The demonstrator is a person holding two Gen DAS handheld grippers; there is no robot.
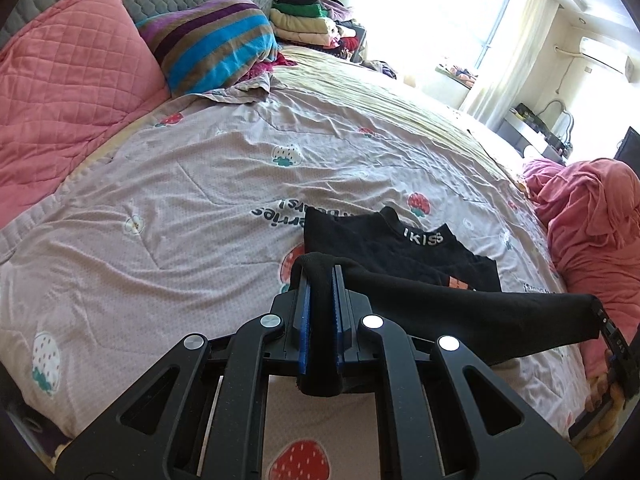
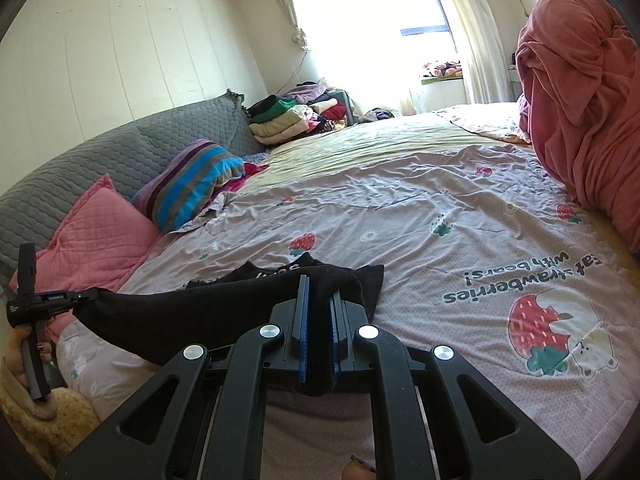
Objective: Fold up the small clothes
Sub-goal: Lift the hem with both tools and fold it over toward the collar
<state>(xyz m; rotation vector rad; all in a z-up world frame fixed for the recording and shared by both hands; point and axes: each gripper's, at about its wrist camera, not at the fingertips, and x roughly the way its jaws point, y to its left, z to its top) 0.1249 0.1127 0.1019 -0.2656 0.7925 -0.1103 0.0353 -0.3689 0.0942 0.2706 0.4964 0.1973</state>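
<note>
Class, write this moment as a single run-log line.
left gripper: shut on black garment | right gripper: shut on same garment | garment stretched between grippers above strawberry bedspread

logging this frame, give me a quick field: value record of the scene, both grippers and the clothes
surface: bed with strawberry-print quilt
left gripper: shut on black garment
right gripper: shut on the same garment's other end
garment state: stretched between the grippers, lifted
also on bed: folded black piece marked IKISS
</note>
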